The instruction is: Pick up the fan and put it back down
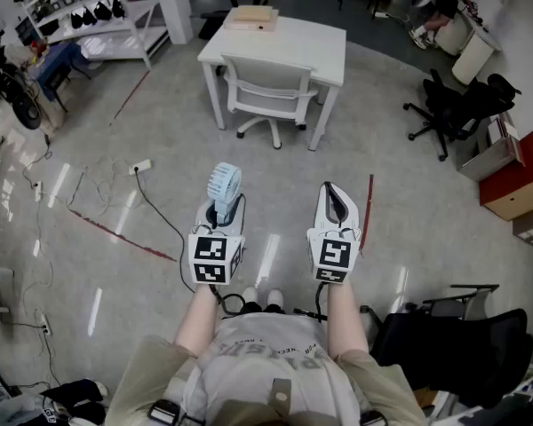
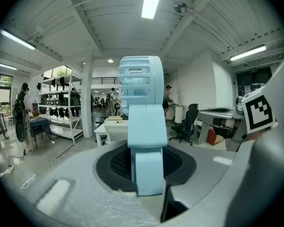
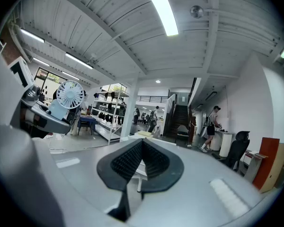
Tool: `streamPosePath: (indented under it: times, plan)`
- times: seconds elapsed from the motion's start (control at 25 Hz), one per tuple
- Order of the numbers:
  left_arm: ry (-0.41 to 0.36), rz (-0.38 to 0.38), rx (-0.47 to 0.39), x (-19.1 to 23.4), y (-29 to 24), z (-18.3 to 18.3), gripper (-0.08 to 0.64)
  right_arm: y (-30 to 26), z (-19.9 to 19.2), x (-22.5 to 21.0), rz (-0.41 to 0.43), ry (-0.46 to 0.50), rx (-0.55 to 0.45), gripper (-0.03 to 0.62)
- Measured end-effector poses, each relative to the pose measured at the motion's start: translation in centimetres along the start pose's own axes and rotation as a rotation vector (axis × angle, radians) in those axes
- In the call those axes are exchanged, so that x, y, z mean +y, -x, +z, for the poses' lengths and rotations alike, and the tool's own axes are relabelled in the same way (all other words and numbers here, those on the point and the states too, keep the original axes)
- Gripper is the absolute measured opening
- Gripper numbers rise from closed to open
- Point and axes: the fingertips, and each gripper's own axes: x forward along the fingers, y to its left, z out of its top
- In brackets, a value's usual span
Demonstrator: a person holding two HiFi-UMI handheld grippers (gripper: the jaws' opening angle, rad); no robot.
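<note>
Pale blue fan (image 1: 223, 185) gripped in the left gripper (image 1: 220, 224), short of the white table (image 1: 329, 47).
The left gripper's 2 jaws clamp the fan's stem, with its round head upright above them, on the table's near side. The right gripper (image 1: 335, 204) is level with it, equally short of the table, its jaws pressed together with nothing between. A white chair (image 1: 266, 87) stands at the table's near edge.
</note>
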Motion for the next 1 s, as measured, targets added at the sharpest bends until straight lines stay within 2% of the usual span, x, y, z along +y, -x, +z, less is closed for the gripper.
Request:
streamPosePath:
  times: [0.64, 0.72, 0.88, 0.92, 0.96, 1.0]
  plan:
    - [-0.005, -0.003, -0.003, -1.2, -0.5, 0.1, 0.106, 0.5, -0.5, -1.2, 0.002, -0.006, 0.006, -0.002]
    - [-0.007, -0.004, 0.000, -1.6, -0.7, 0.2, 0.106, 0.8, -0.5, -2.0, -0.005, -0.038, -0.003, 0.000]
    - [-0.006, -0.001, 0.004, -2.5, -1.1, 0.2, 0.106, 1.7, -0.3, -3.8, 0.019, -0.185, -0.083, 0.002]
    - [-0.007, -0.001, 0.006, -2.8, -1.3, 0.1, 0.106, 1.8, -0.5, -4.0, 0.040, -0.208, -0.088, 0.065]
    - [-0.007, 0.000, 0.009, -3.0, -1.4, 0.0, 0.106, 1.8, -0.9, -4.1, 0.059, -0.220, -0.081, 0.181]
    - [-0.007, 0.002, 0.012, -3.2, -1.6, -0.2, 0.106, 1.8, -1.3, -4.3, 0.074, -0.226, -0.068, 0.225]
